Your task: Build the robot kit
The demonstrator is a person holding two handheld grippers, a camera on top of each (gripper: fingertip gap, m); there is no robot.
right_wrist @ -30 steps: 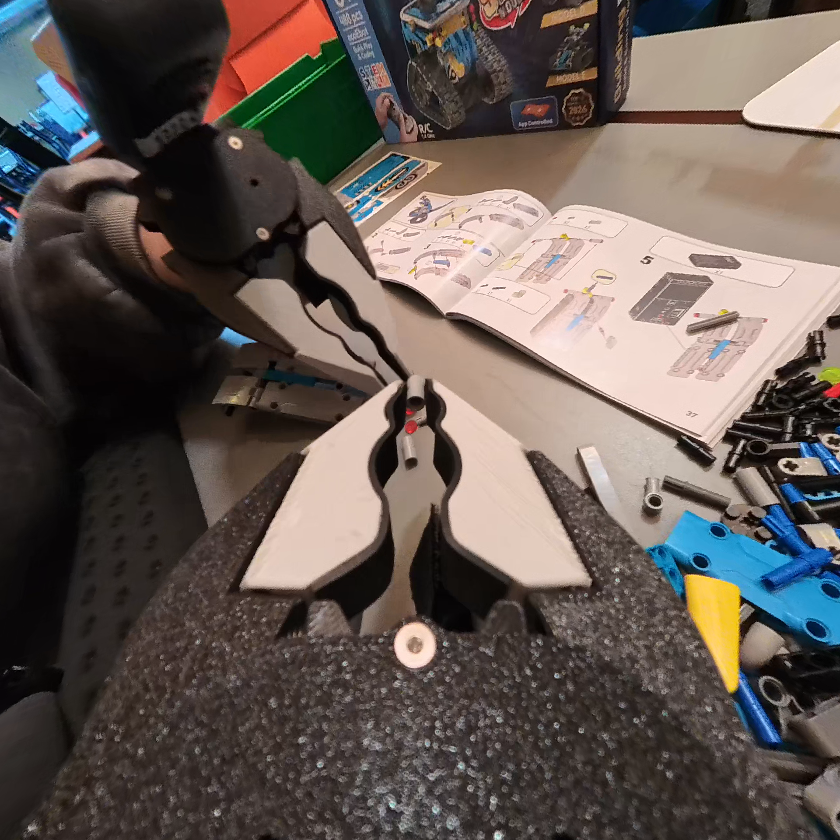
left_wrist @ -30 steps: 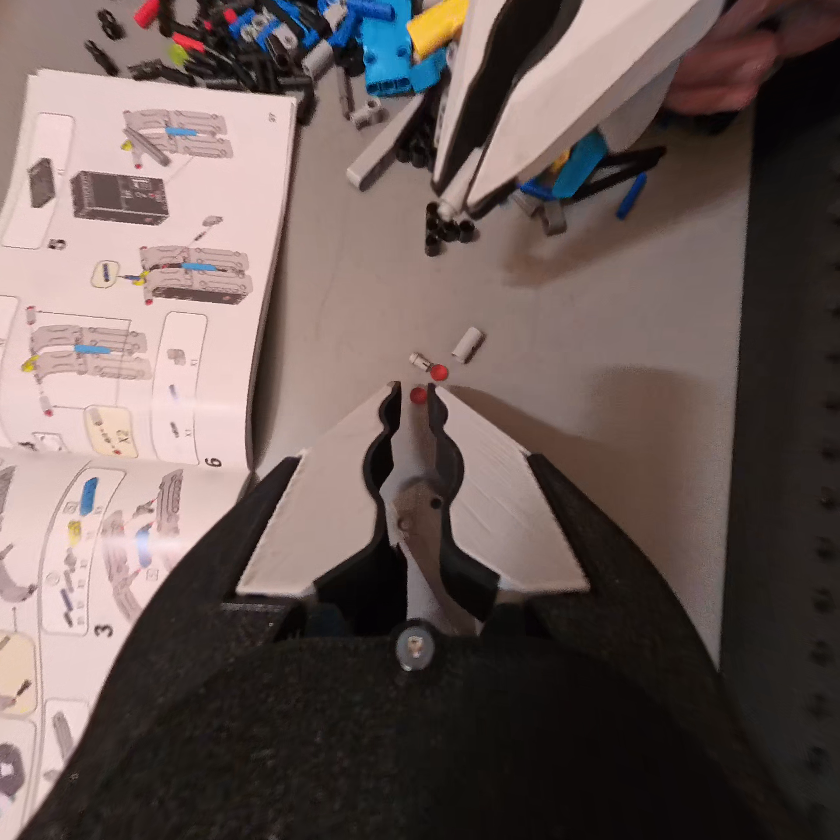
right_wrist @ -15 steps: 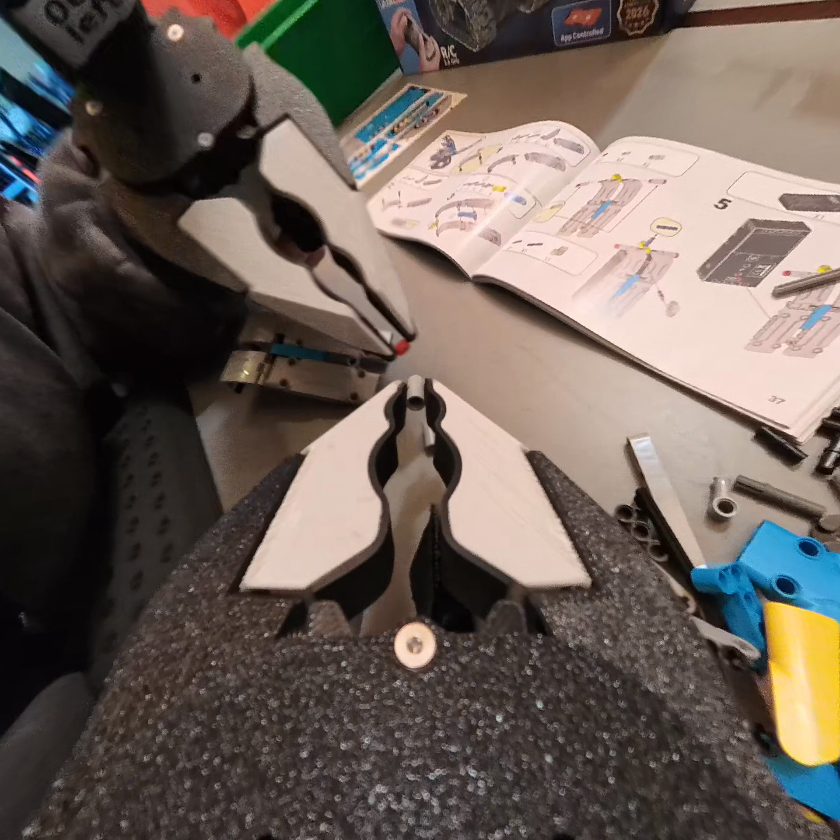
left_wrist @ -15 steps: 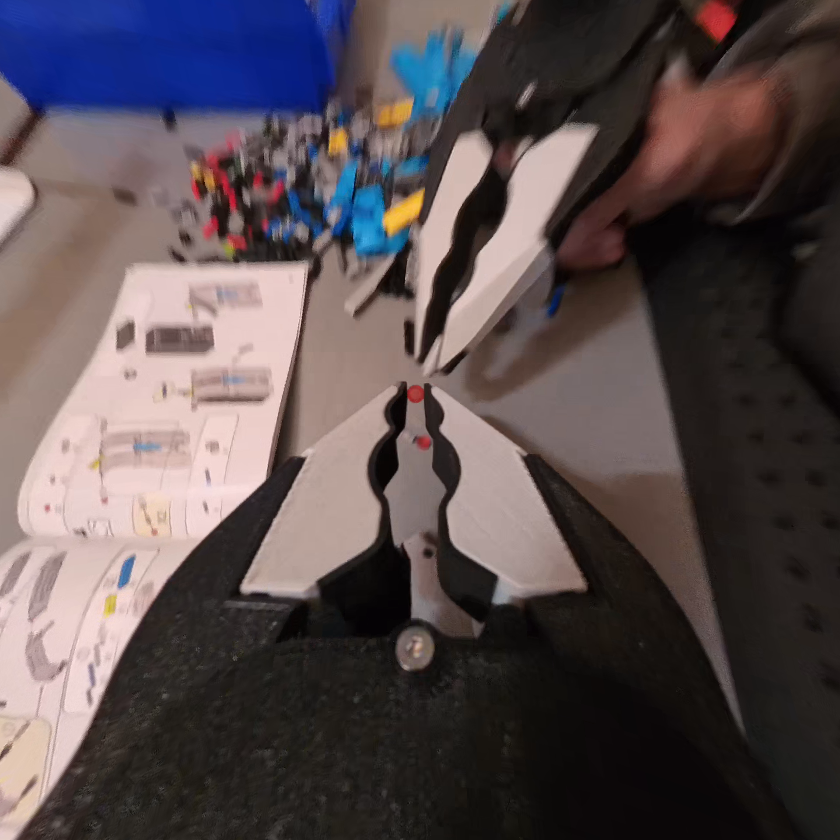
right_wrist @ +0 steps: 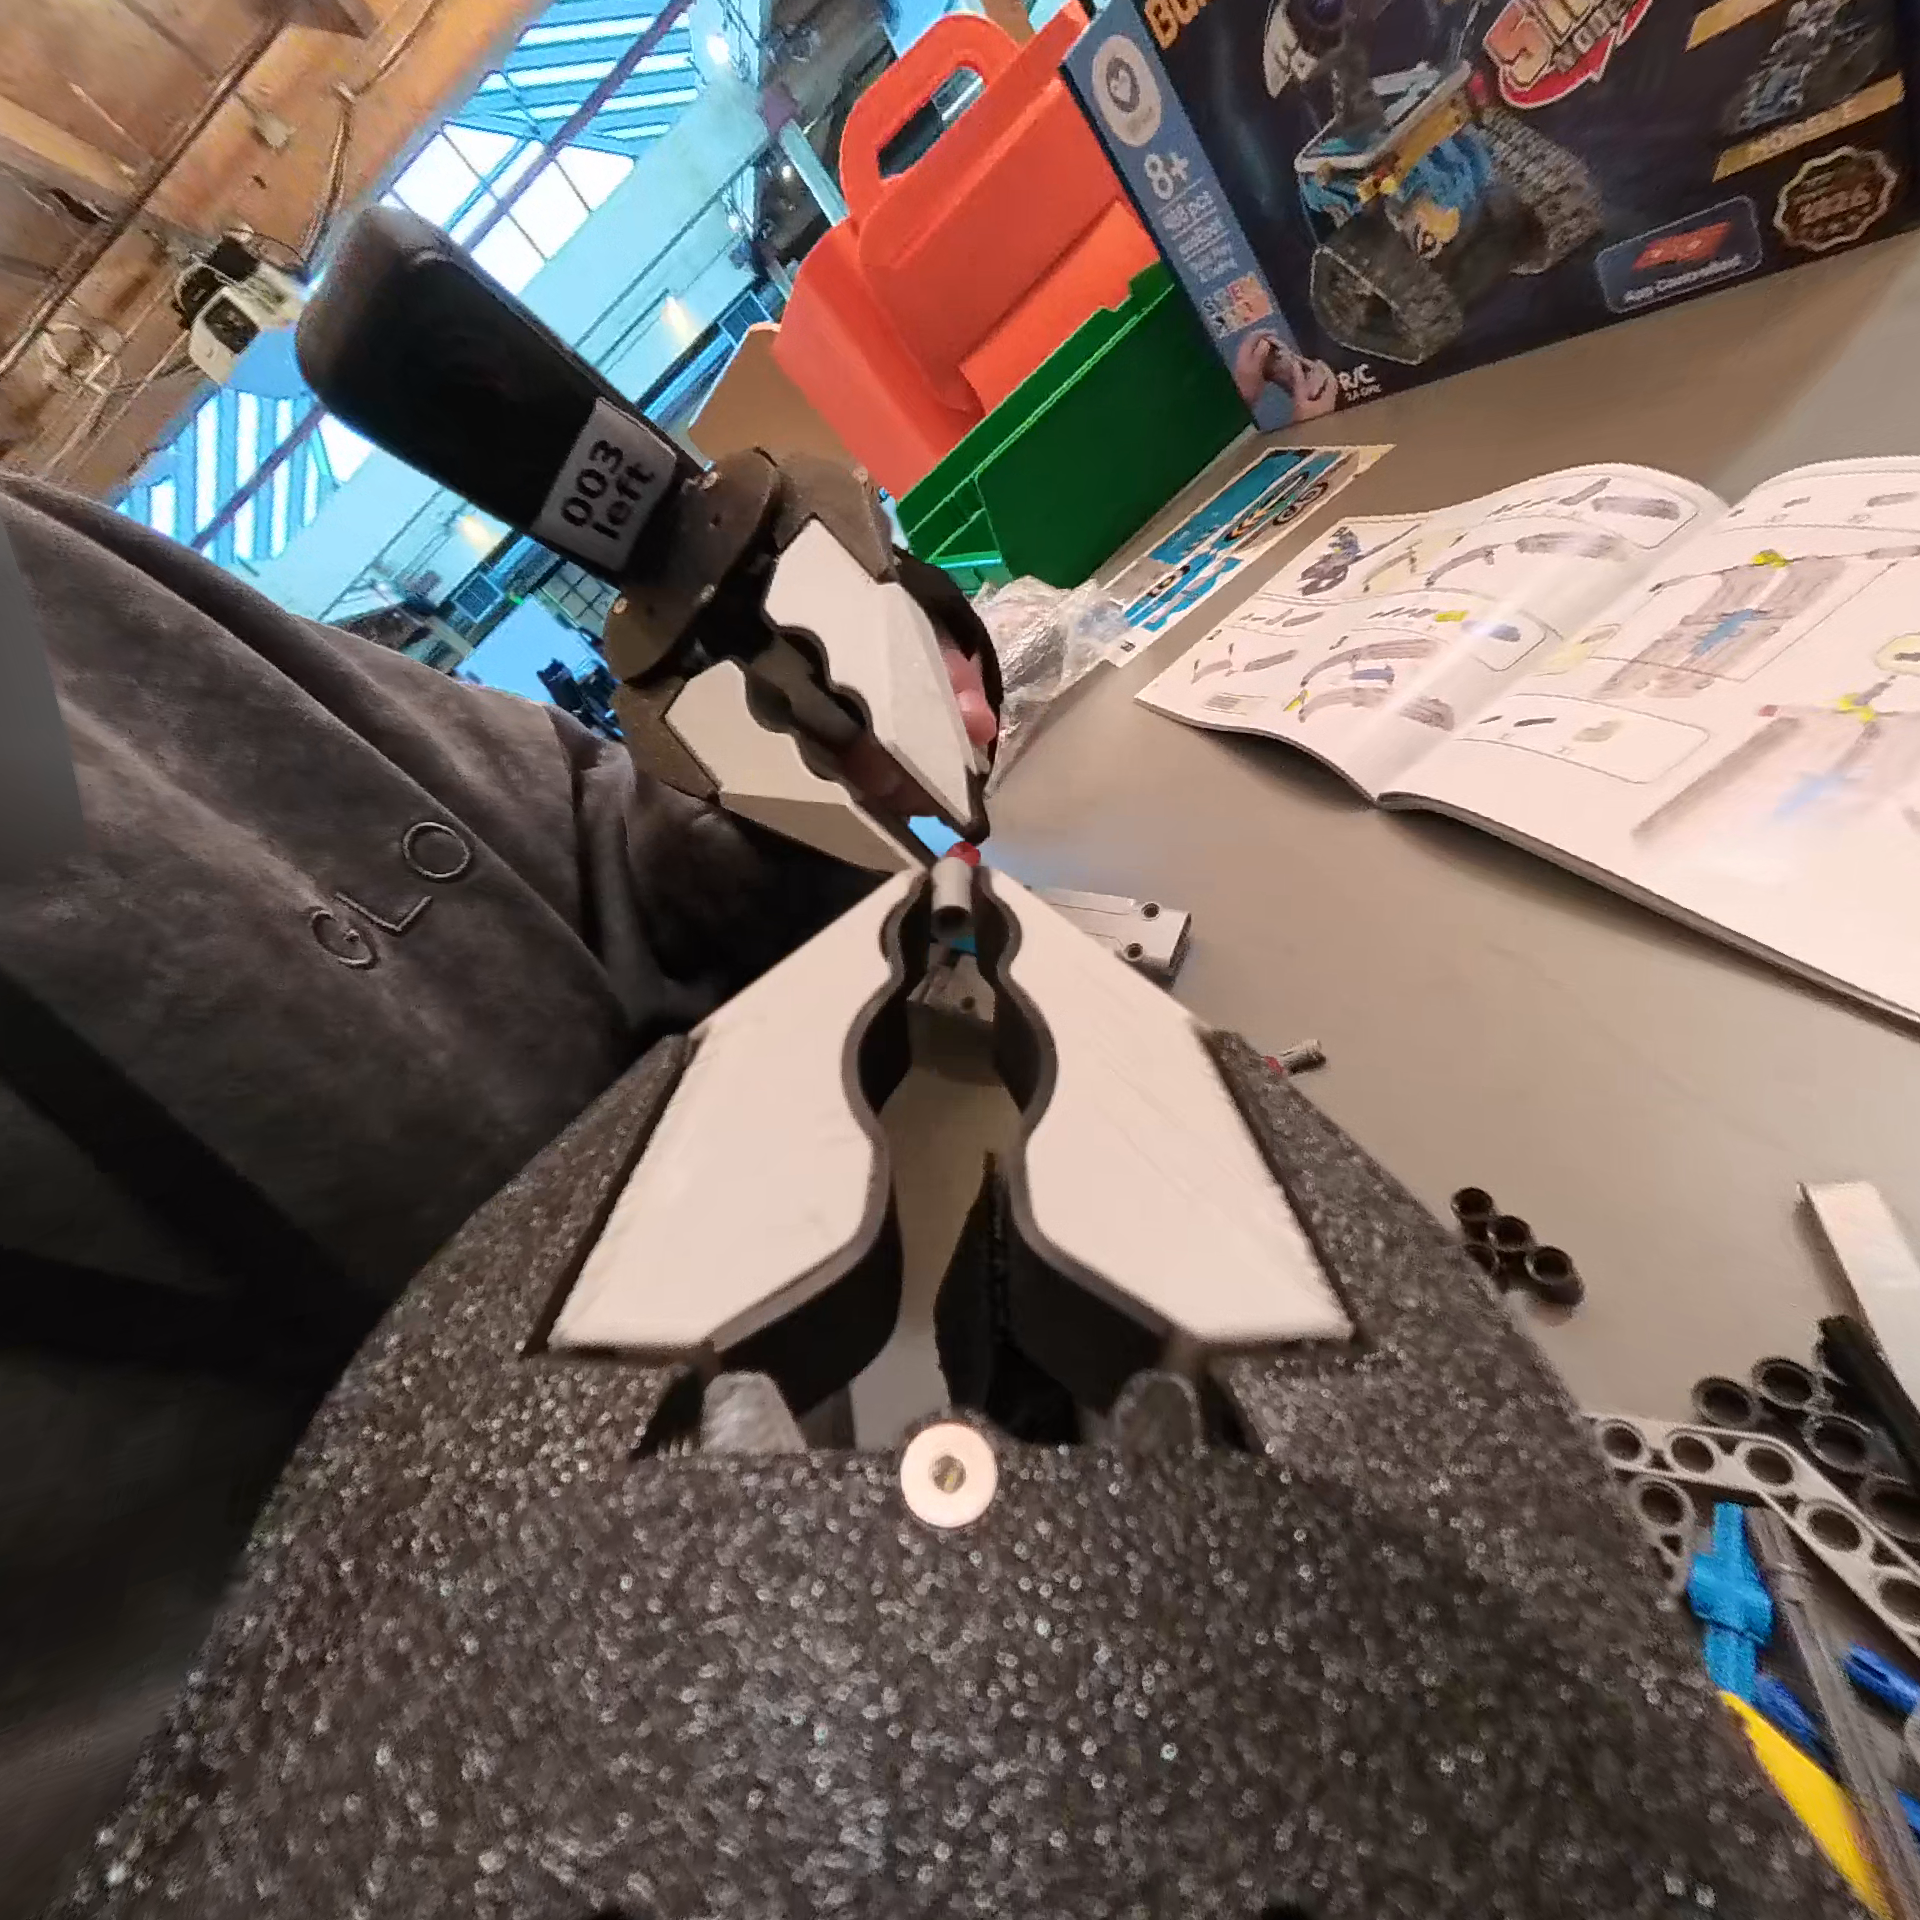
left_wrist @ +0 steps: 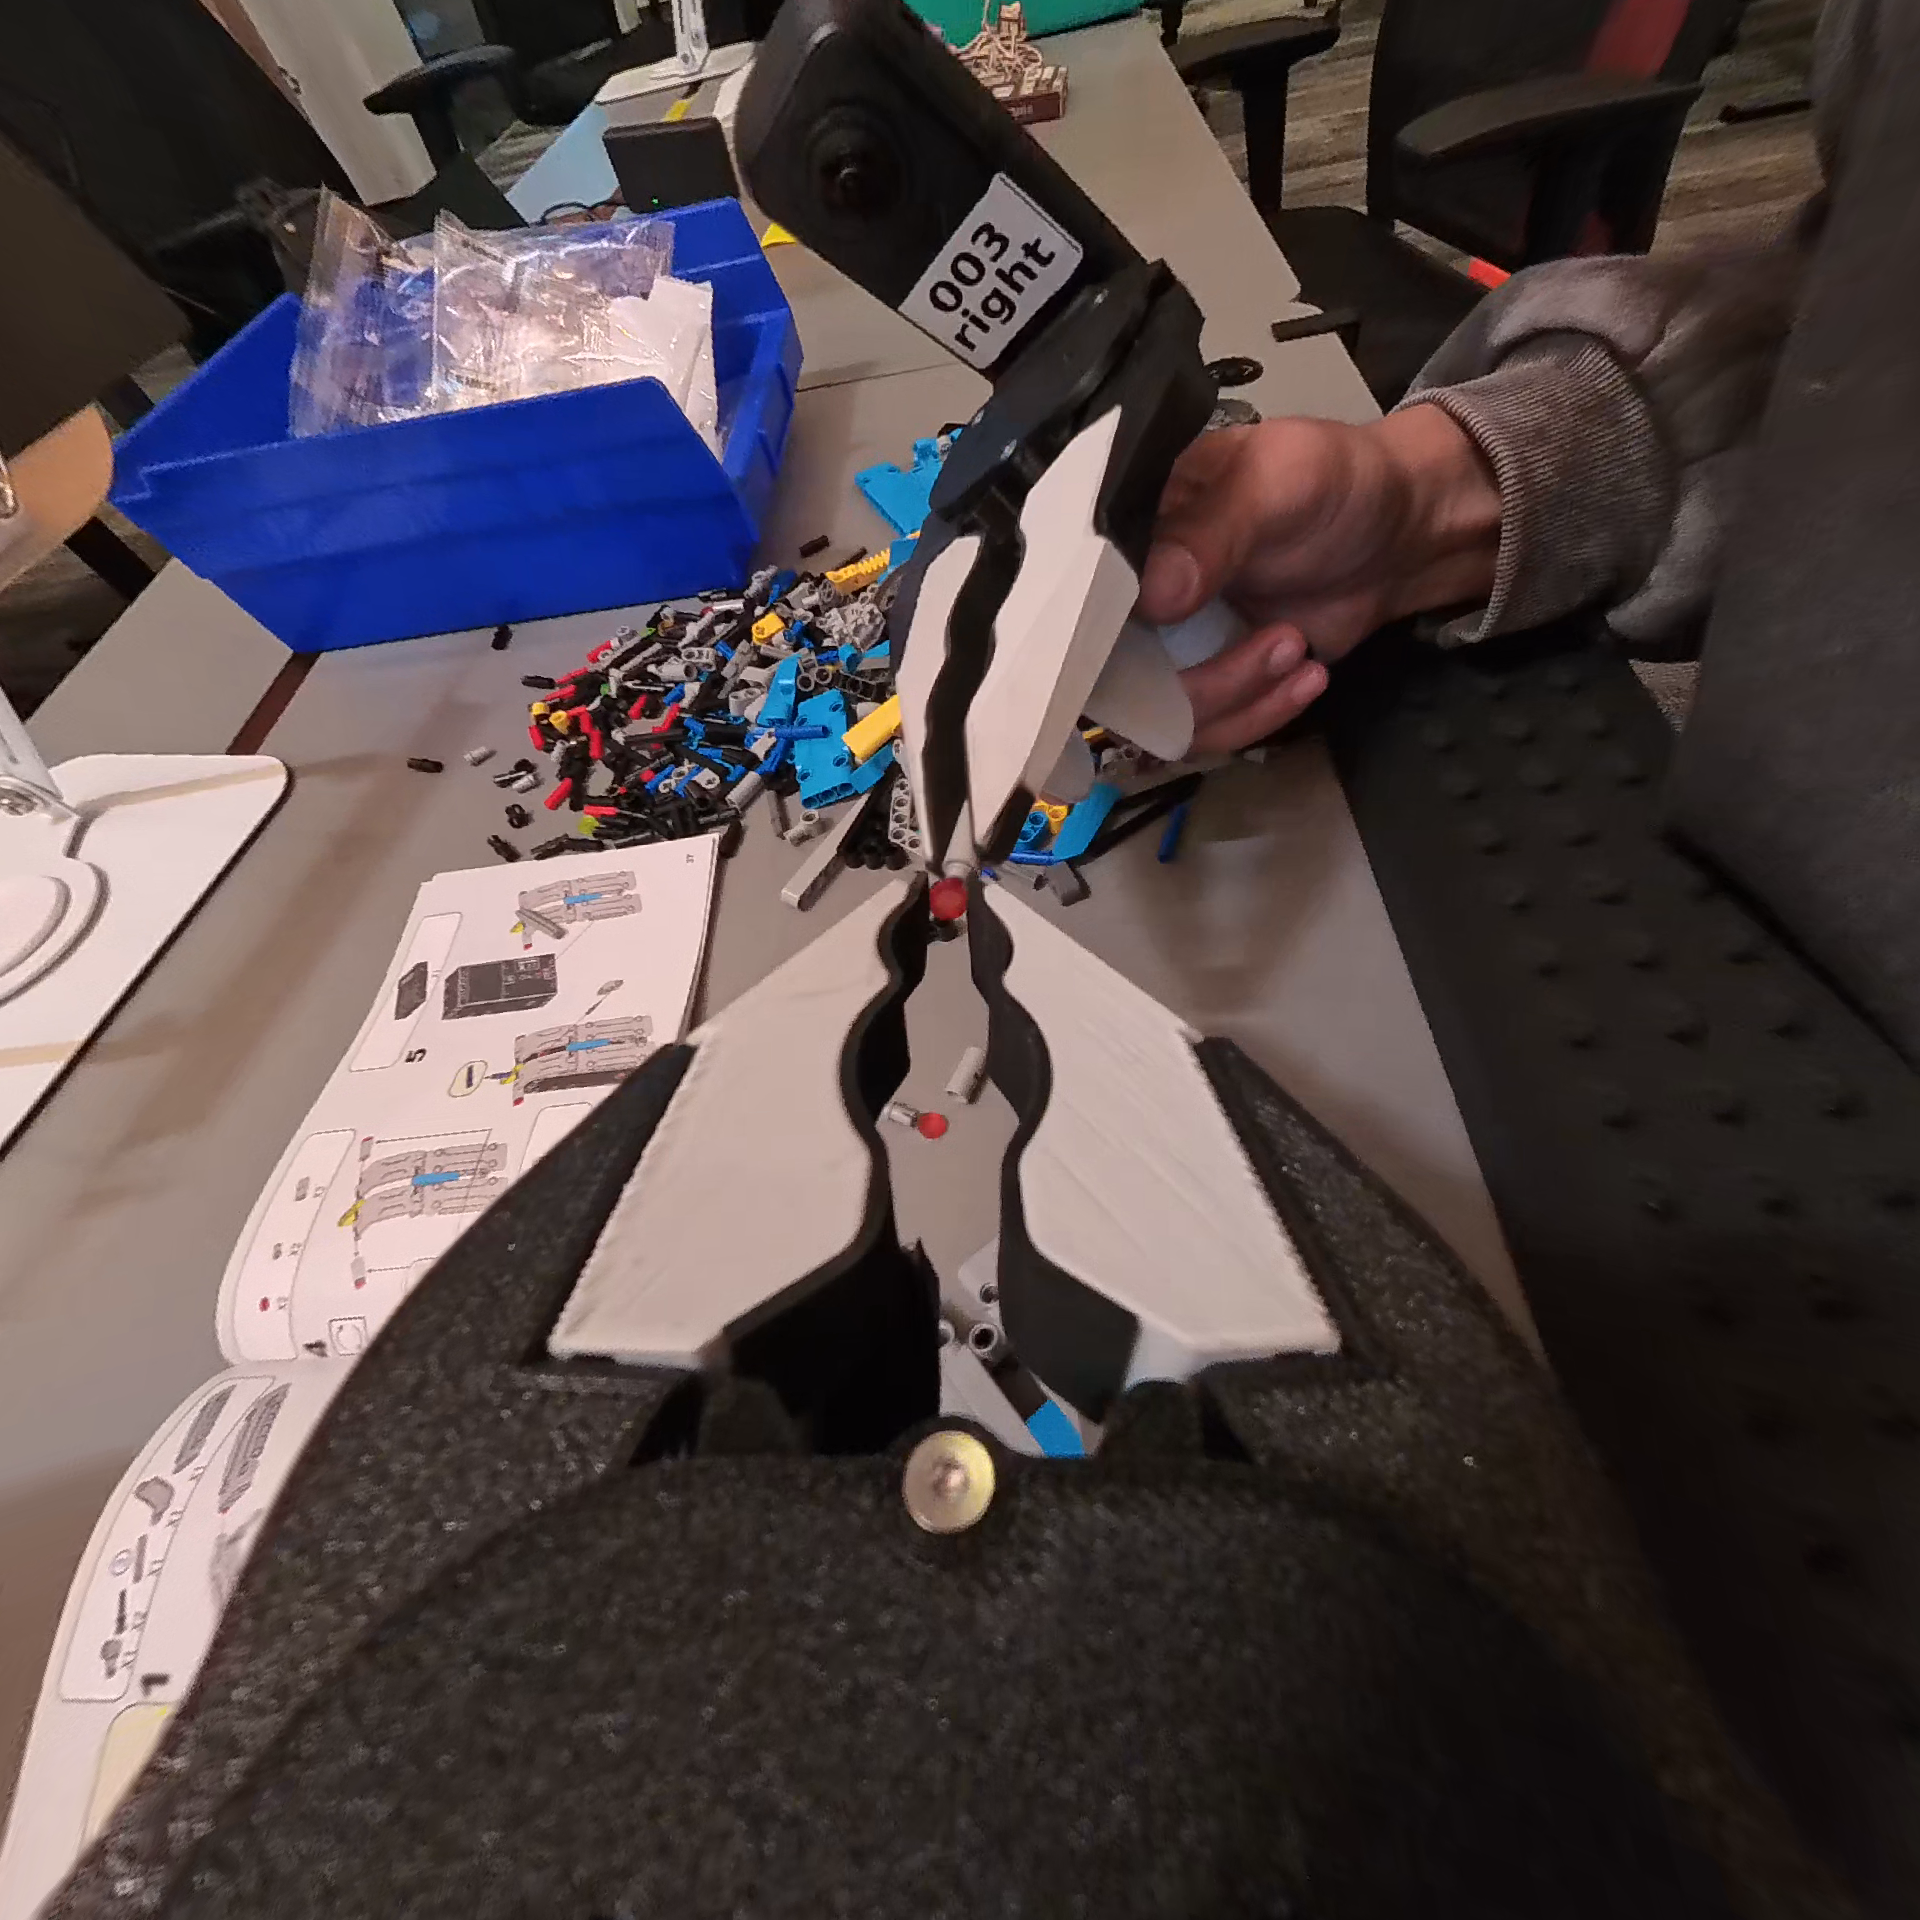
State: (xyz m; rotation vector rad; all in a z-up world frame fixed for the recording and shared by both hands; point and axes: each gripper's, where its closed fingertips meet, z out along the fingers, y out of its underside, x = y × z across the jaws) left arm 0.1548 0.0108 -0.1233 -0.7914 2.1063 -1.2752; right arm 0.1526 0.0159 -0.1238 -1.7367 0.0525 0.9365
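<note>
My left gripper (left_wrist: 943, 916) is shut on a small red-headed pin (left_wrist: 945, 898) held above the grey table (left_wrist: 1226, 935). My right gripper (right_wrist: 952, 883) is shut on a short grey tube (right_wrist: 951, 904). The two grippers meet tip to tip in the air, so the pin's red head (right_wrist: 967, 854) touches the tube's end. The right gripper (left_wrist: 961, 862) comes down from above in the left wrist view, held by a hand (left_wrist: 1309, 540). The left gripper (right_wrist: 951, 836) shows from the upper left in the right wrist view.
Another red pin (left_wrist: 921, 1120) and a grey sleeve (left_wrist: 966, 1075) lie on the table below. A pile of loose parts (left_wrist: 727, 717), an open booklet (left_wrist: 520, 1039), a blue bin (left_wrist: 447, 520), a grey beam assembly (right_wrist: 1127, 925) and a product box (right_wrist: 1507, 156) surround them. Only a small space, under 4 cm, lies between the two pairs of fingers.
My left gripper shut on a red pin from the table and rose. Both grippers lifted and tilted up, and their tips came together.
</note>
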